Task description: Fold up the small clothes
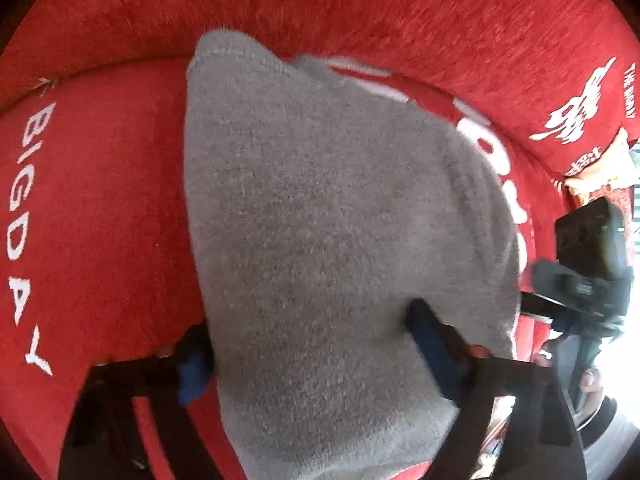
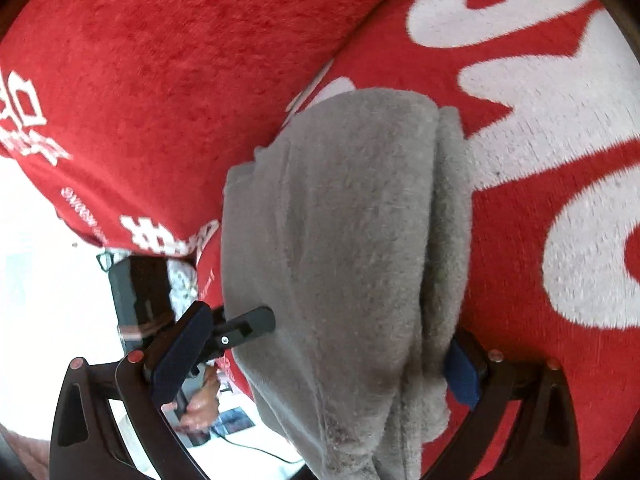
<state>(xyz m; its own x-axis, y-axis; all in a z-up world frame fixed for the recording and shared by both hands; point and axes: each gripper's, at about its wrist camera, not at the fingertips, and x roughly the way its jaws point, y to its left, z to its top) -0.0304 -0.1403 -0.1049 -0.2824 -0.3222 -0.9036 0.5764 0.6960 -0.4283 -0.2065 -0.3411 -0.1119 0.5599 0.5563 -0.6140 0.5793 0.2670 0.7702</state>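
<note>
The grey fleece garment [image 1: 332, 232] lies on the red blanket [image 1: 100, 208], between each gripper's parted, unclenched fingers: left gripper [image 1: 316, 356], right gripper [image 2: 320, 364].

grey garment [image 1: 320, 220]: fuzzy matt fleece | red cover [image 1: 112, 208]: plush matt cloth

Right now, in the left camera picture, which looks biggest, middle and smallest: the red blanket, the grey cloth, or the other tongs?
1. Red blanket, filling the picture.
2. Grey cloth; it is nearer the camera, so true size is unsure.
3. Right tongs, at the edge.
</note>
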